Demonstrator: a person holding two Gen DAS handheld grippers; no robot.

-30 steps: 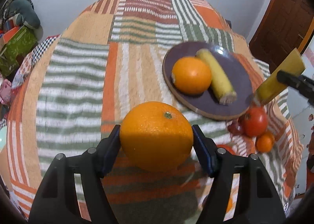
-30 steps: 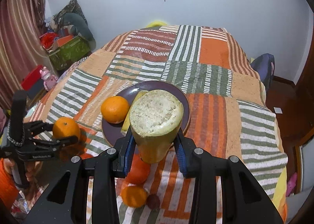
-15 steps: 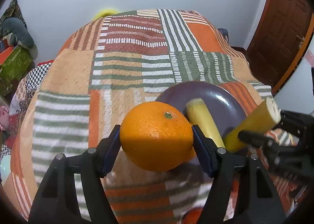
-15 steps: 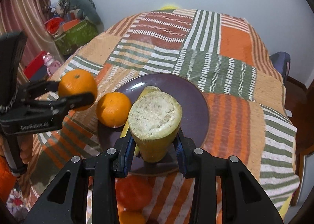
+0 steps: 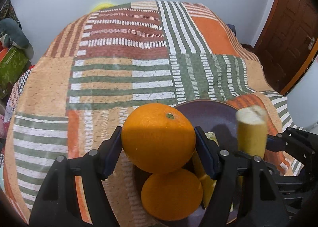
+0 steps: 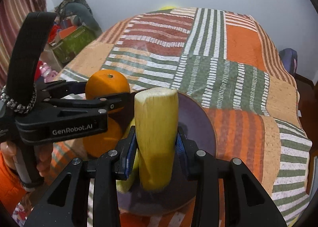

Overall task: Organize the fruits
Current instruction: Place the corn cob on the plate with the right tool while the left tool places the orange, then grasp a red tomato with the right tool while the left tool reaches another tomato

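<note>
My left gripper (image 5: 158,148) is shut on a large orange (image 5: 158,137), held just above the near edge of a purple plate (image 5: 210,113). A second orange (image 5: 172,194) lies on the plate right below it, beside a yellow banana piece (image 5: 206,189). My right gripper (image 6: 157,143) is shut on another cut banana piece (image 6: 156,135), held upright over the plate (image 6: 195,123). In the right wrist view the left gripper (image 6: 119,97) comes in from the left with its orange (image 6: 107,84). In the left wrist view the held banana piece (image 5: 251,129) stands at the right.
The plate sits on a bed covered by a striped patchwork blanket (image 5: 123,72). A green box (image 6: 71,45) and soft items lie on the floor at the left. A brown door (image 5: 288,28) stands at the right. A hand (image 6: 42,159) in an orange sleeve grips the left handle.
Both grippers have moved in over the plate with their fruit still held. The left one came from the blanket at the left, the right one sank towards the plate. The loose fruit by the plate has left view.
</note>
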